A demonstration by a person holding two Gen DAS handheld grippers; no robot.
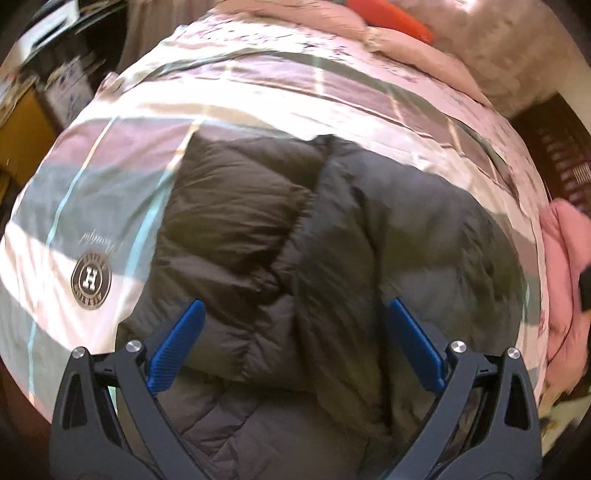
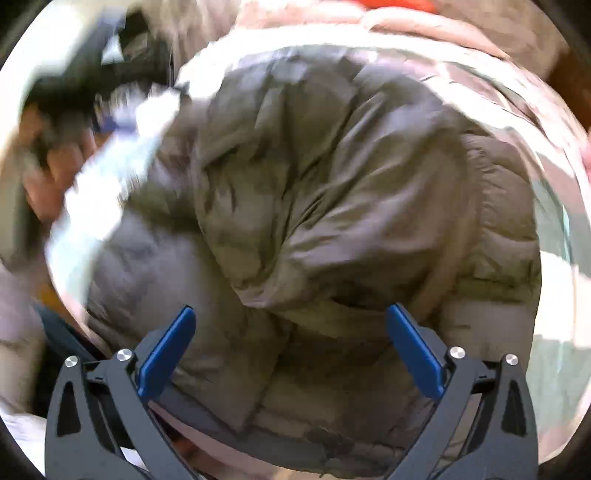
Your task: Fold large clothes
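Observation:
A dark grey-brown puffer jacket (image 1: pixel 280 236) lies on the bed with parts folded over its middle. My left gripper (image 1: pixel 295 314) is open and empty, hovering above the jacket's near part. In the right wrist view the same jacket (image 2: pixel 332 192) fills the frame as a bunched mound. My right gripper (image 2: pixel 291 321) is open and empty, just above the jacket's near edge. The left hand and its gripper (image 2: pixel 74 92) show blurred at the upper left of the right wrist view.
The jacket rests on a pink, grey and white striped bed cover (image 1: pixel 92 184) with a round logo (image 1: pixel 91 277). A pink pillow (image 1: pixel 351 26) and an orange object (image 1: pixel 391 16) lie at the far end. Pink cloth (image 1: pixel 565 277) lies at the right. Furniture (image 1: pixel 37 92) stands at the left.

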